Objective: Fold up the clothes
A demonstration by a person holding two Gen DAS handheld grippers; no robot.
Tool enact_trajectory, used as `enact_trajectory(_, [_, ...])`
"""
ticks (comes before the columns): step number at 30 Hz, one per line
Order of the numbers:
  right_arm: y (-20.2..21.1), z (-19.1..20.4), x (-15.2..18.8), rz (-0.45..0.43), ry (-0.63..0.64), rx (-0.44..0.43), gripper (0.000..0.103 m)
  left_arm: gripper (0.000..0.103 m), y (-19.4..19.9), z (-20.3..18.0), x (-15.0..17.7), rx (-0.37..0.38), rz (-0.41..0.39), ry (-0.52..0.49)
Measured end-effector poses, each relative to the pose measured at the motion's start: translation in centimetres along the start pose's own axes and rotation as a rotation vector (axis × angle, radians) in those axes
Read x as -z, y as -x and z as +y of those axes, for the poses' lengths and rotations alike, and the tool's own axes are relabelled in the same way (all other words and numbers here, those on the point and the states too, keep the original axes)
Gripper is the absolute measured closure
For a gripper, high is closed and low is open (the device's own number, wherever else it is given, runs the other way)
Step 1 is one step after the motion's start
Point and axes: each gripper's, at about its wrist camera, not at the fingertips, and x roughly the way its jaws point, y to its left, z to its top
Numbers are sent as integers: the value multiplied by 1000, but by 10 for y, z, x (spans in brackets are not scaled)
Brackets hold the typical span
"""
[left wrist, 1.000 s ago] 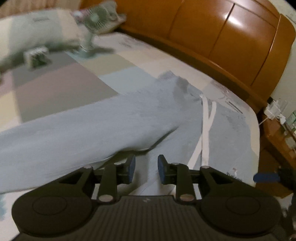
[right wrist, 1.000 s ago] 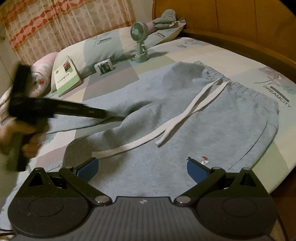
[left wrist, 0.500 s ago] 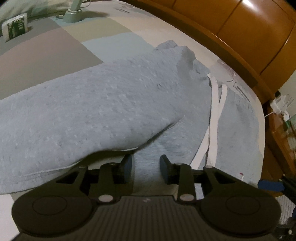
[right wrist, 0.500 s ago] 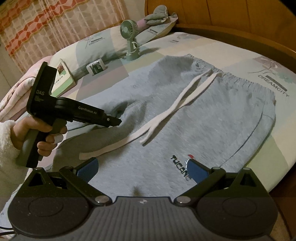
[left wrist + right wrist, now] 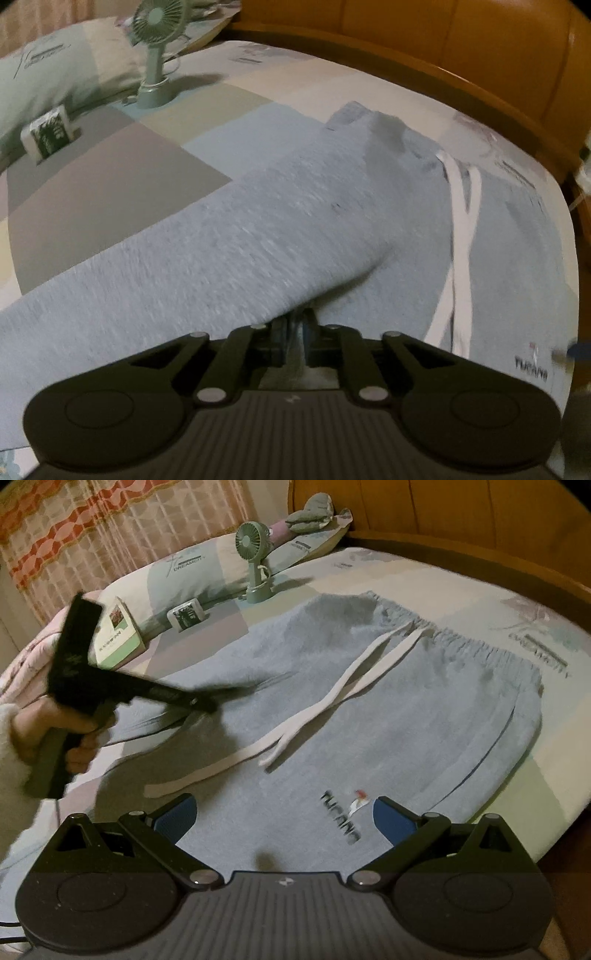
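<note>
My left gripper (image 5: 293, 332) pinches the grey sweatpants' (image 5: 388, 716) inner leg edge; my right gripper (image 5: 282, 818) hovers wide apart above their printed logo (image 5: 341, 818).

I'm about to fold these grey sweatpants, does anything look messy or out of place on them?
The white drawstring trails loose across the front of the sweatpants, instead of being tucked at the waistband. Otherwise nothing odd.
</note>
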Motion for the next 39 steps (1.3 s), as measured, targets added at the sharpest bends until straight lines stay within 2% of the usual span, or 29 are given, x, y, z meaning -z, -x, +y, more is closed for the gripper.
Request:
enact_trajectory(6, [-25,-14,-12,46,100,81,0,73,54,-4,32,-4,-61,-14])
enact_trajectory(9, [-38,-21,-14,67,148,118,0,60,71,-9,46,34,-78,-3])
enact_trajectory(11, [-44,-21,-9,70,192,136,0,60,79,-12,62,49,-70,1])
enact_trajectory(14, [-50,-10,0,77,288,189,0,60,82,-16,85,27,-35,12])
enact_trajectory(21, [-50,-15,1,40,274,183,0,57,87,1,137,-16,35,160])
enact_trajectory(24, [-44,-15,4,46,277,183,0,54,90,10,151,-61,46,206])
enact_trajectory(27, [-35,-17,8,47,288,178,0,53,100,15,153,-72,35,239])
enact_trajectory(31, [-25,-12,7,58,253,195,0,53,116,23,158,-107,0,254])
enact_trajectory(36, [-3,-5,5,18,145,154,0,55,127,38,177,-141,12,316])
enact_trajectory(39, [7,1,6,-8,98,134,0,52,121,50,193,-188,51,373])
